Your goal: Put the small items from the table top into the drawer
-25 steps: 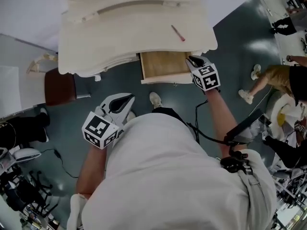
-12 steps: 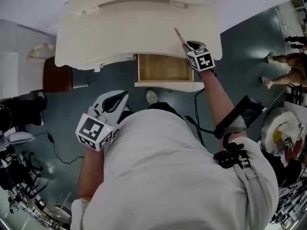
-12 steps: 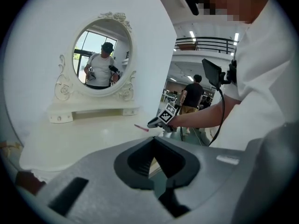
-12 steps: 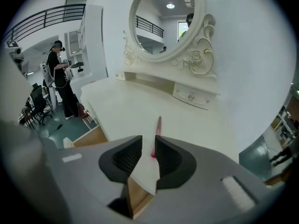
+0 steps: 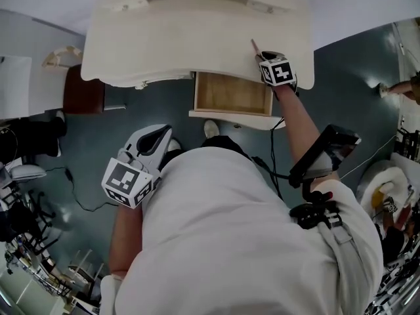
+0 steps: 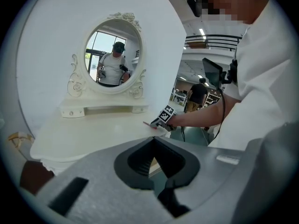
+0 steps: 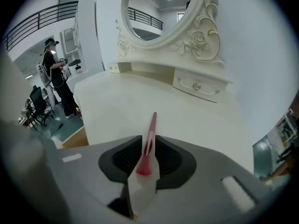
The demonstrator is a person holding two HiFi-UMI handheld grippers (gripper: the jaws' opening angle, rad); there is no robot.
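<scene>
The thin pink stick [image 7: 150,129] lies on the cream bench [image 5: 197,38] top, just behind the right corner of the open drawer [image 5: 233,94]. Its near end is pinched between the narrow fingers of the right gripper [image 5: 268,59], and its far end points away from the drawer toward the oval mirror [image 7: 159,13]. The left gripper [image 5: 157,140] hangs well in front of the drawer and to its left, over the floor, its fingers drawn together with nothing between them.
</scene>
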